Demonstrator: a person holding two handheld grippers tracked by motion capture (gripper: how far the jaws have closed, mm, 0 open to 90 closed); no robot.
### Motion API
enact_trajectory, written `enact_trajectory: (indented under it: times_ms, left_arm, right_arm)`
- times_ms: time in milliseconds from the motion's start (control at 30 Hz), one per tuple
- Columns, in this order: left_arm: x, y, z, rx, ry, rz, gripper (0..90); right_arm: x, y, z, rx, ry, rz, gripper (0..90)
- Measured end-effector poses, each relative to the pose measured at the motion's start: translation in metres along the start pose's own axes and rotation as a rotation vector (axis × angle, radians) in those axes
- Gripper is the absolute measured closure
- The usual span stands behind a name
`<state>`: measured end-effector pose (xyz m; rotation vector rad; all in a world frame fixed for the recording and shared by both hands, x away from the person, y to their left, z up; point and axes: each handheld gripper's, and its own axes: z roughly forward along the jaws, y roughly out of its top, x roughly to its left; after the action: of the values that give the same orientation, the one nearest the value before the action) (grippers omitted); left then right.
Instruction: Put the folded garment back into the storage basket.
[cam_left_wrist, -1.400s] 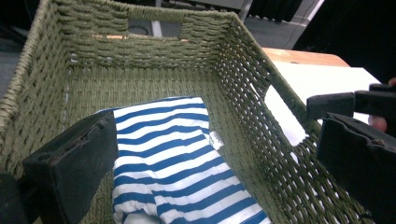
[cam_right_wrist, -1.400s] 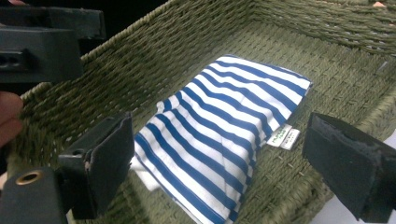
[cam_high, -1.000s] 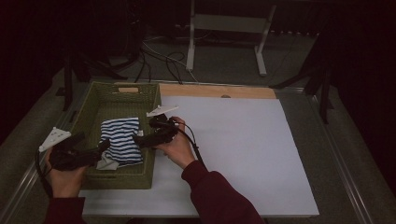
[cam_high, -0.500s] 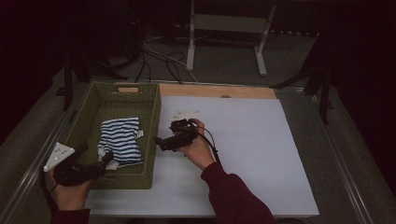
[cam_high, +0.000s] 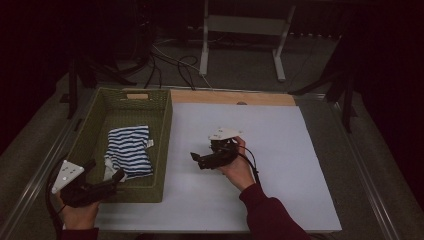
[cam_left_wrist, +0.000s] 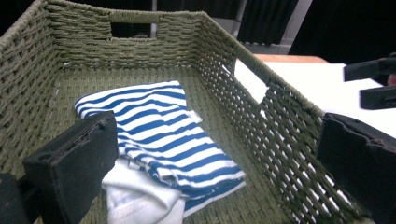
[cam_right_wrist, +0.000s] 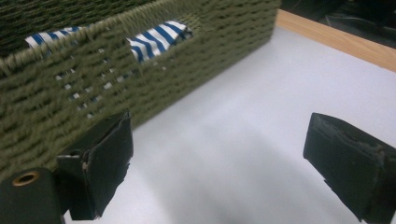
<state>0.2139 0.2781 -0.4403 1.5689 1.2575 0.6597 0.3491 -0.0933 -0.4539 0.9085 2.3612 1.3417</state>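
Fingers on both grippers are spread wide and grasp nothing. Left gripper (cam_high: 118, 176) hangs at the near edge of the woven green basket (cam_high: 165, 125), its fingers (cam_left_wrist: 74, 158) pointing in over the rim. The folded blue-and-white striped cloth (cam_high: 129, 150) lies on the basket floor just ahead of them, its long axis running from the near end toward the far wall with the handle slot, a white layer peeking out at the near corner. Right gripper (cam_high: 199, 159) sits over the white bench (cam_high: 280, 165), outside the basket's right wall, its fingers (cam_right_wrist: 100, 168) facing that wall with the cloth beyond it. By my judgement the left hand is nearer and has the open path to the cloth.
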Motion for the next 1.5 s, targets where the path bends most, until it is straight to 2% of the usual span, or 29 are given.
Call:
enact_trajectory:
  times_ms: [200, 433, 600, 1000, 1500]
  left_arm:
    - [-0.003, -0.006, -0.006, -0.012, 0.002, 0.011, 0.2]
    - [-0.005, -0.013, -0.008, -0.003, 0.011, 0.033, 0.2]
    - [-0.004, -0.02, -0.005, 0.017, 0.009, 0.024, 0.2]
    - [-0.004, -0.024, -0.001, 0.014, 0.001, 0.019, 0.2]
    - [-0.005, -0.025, 0.0, 0.009, 0.004, 0.027, 0.0]
  right_arm:
    - [-0.012, -0.019, -0.02, -0.018, -0.031, 0.003, 8.1]
    - [-0.026, -0.042, -0.045, -0.038, -0.063, 0.045, 8.0]
    - [-0.034, -0.06, -0.064, -0.061, -0.082, 0.071, 8.0]
    - [-0.05, -0.089, -0.104, -0.109, -0.128, 0.114, 8.0]
    - [-0.057, -0.109, -0.124, -0.115, -0.151, 0.136, 8.1]
